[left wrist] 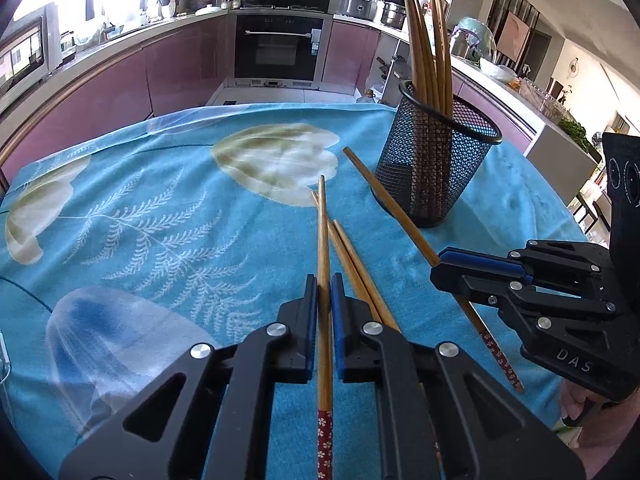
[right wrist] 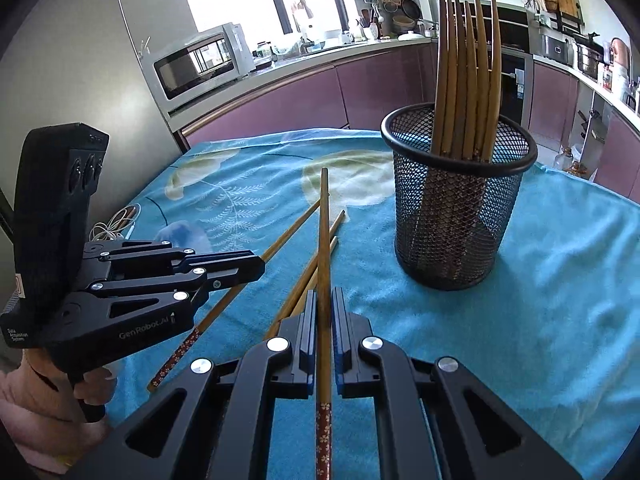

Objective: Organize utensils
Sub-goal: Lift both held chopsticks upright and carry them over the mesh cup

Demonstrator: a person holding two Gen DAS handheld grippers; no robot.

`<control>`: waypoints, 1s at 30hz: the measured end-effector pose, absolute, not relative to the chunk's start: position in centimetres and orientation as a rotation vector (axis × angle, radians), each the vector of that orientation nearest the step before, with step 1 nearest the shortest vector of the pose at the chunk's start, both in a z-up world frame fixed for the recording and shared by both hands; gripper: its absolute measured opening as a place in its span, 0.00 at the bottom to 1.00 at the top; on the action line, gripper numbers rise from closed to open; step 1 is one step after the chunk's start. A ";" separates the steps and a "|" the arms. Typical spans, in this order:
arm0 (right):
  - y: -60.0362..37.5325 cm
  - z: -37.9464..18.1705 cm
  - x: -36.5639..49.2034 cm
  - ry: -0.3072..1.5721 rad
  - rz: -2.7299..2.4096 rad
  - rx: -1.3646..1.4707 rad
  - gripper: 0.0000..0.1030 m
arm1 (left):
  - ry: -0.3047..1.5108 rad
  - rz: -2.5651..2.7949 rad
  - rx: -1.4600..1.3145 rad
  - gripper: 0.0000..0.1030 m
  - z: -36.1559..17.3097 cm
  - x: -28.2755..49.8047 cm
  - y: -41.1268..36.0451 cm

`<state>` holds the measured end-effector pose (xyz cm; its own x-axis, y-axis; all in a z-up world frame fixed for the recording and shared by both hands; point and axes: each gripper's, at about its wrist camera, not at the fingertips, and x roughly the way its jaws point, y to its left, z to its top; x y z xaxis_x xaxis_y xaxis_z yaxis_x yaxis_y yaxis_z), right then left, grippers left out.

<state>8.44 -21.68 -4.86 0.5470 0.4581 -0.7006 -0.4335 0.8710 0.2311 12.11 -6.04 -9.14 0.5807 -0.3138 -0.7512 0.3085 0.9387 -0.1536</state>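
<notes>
Each gripper is shut on one wooden chopstick with a red flowered end. My left gripper (left wrist: 324,284) holds a chopstick (left wrist: 323,232) that points ahead over the cloth. My right gripper (right wrist: 324,298) holds another chopstick (right wrist: 324,232) that points toward the far edge. The right gripper shows in the left wrist view (left wrist: 440,266), the left gripper in the right wrist view (right wrist: 258,266). Two loose chopsticks (left wrist: 356,264) lie on the blue cloth between the grippers. A black mesh holder (right wrist: 458,196) with several upright chopsticks (right wrist: 466,76) stands to the right of them.
The table is covered by a blue flowered cloth (right wrist: 540,280). A coiled white cable (right wrist: 116,224) lies at its left edge. Purple kitchen cabinets (left wrist: 172,64), an oven (left wrist: 280,46) and a microwave (right wrist: 200,64) stand beyond the table.
</notes>
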 end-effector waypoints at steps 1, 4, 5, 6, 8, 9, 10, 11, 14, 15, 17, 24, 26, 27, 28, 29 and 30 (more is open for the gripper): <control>-21.8 -4.7 8.3 0.834 0.529 0.033 0.06 | 0.875 -0.368 -0.010 0.07 -8.9 12.0 -6.0; -22.2 -4.1 8.1 0.820 0.530 0.049 0.06 | 0.859 -0.379 -0.021 0.07 -8.1 11.6 -5.8; -22.4 -4.0 8.1 0.815 0.531 0.055 0.06 | 0.853 -0.383 -0.025 0.07 -7.8 11.4 -5.8; -22.6 -3.8 8.0 0.808 0.532 0.060 0.06 | 0.847 -0.387 -0.028 0.07 -7.5 11.3 -5.8; -22.8 -3.5 8.0 0.800 0.536 0.074 0.06 | 0.832 -0.399 -0.031 0.07 -6.8 10.9 -5.8; -22.9 -3.4 8.0 0.795 0.537 0.079 0.06 | 0.825 -0.406 -0.032 0.07 -6.5 10.8 -5.8; -23.0 -3.2 8.0 0.791 0.537 0.080 0.06 | 0.817 -0.410 -0.032 0.07 -6.2 10.7 -5.9; -23.1 -3.1 7.9 0.786 0.536 0.080 0.06 | 0.810 -0.414 -0.031 0.07 -5.9 10.5 -6.0; -23.1 -2.8 7.8 0.772 0.537 0.085 0.06 | 0.796 -0.423 -0.031 0.07 -5.2 10.2 -6.2; -23.2 -2.7 7.8 0.769 0.537 0.088 0.06 | 0.793 -0.426 -0.032 0.07 -5.0 10.1 -6.2; -23.3 -2.5 7.8 0.763 0.535 0.093 0.06 | 0.786 -0.430 -0.032 0.07 -4.7 10.0 -6.3; -24.5 -1.6 7.6 0.733 0.528 0.116 0.06 | 0.768 -0.457 -0.056 0.07 -3.7 9.7 -6.0; -24.8 -1.3 7.6 0.722 0.526 0.124 0.06 | 0.760 -0.473 -0.068 0.07 -3.3 9.5 -5.8; -25.0 -1.2 7.6 0.718 0.524 0.126 0.06 | 0.754 -0.481 -0.073 0.07 -3.0 9.4 -5.8; -25.2 -1.0 7.6 0.712 0.522 0.130 0.06 | 0.749 -0.489 -0.079 0.07 -2.8 9.3 -5.7; -25.3 -0.9 7.5 0.708 0.522 0.135 0.06 | 0.743 -0.496 -0.084 0.07 -2.5 9.2 -5.6; -25.5 -0.8 7.5 0.703 0.522 0.140 0.06 | 0.737 -0.502 -0.087 0.07 -2.2 9.1 -5.6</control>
<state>7.53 -25.52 -0.77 0.6414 0.5021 -0.5801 -0.4100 0.8634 0.2941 9.10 -5.63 -2.21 0.6286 -0.4673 -0.6217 0.4073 0.8788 -0.2487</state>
